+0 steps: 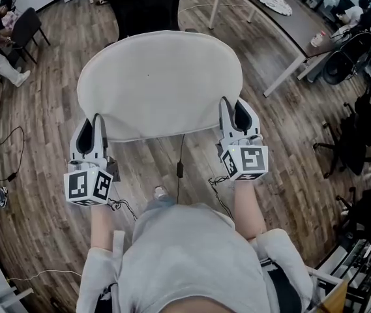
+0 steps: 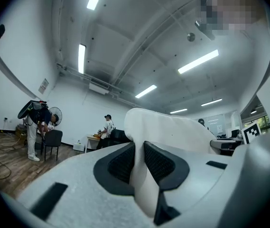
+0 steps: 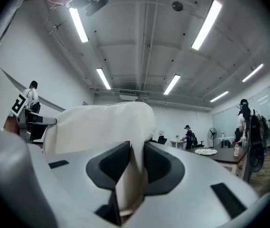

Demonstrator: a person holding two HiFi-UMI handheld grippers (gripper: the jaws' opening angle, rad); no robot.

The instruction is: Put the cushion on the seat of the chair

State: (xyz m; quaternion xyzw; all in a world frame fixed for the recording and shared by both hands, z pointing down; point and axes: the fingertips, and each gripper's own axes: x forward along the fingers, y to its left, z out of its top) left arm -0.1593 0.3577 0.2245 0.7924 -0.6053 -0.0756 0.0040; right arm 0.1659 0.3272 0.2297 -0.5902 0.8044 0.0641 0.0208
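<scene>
While in two grippers (image 1: 94,128) (image 1: 235,111), one cushion (image 1: 159,83)

**Wood-plank floor (image 1: 42,227), seen from above.** Stood on it are a large black chair (image 1: 143,5), largely hidden, a small black chair (image 1: 29,23) at upper left, office chairs (image 1: 341,60) at right, and a long dark table (image 1: 283,19) on white legs. A white lace mat (image 1: 273,2) and a bottle (image 1: 317,39) are carried by the table. A black cable (image 1: 22,142) is trailed across the planks at left
</scene>
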